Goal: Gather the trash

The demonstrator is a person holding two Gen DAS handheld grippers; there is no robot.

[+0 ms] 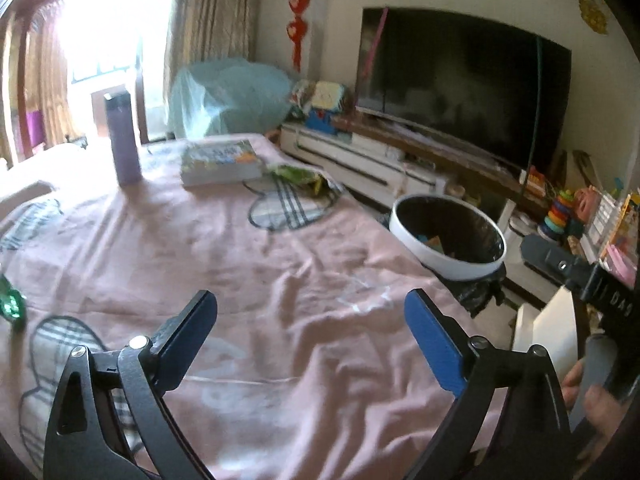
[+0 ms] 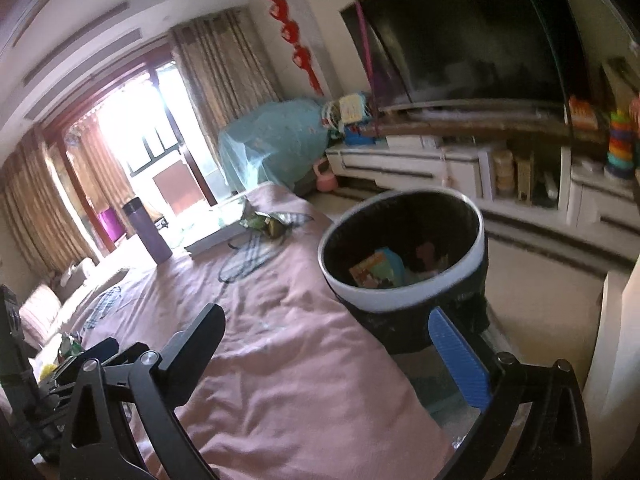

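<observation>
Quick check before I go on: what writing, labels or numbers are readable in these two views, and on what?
"DAS": white letters on the black body of the other tool, cut off by the frame edge.
Book cover: colourful print, too blurred to read.
Printed card in the bin: too blurred to read.
Red wall hangings: shapes only, no readable characters.
</observation>
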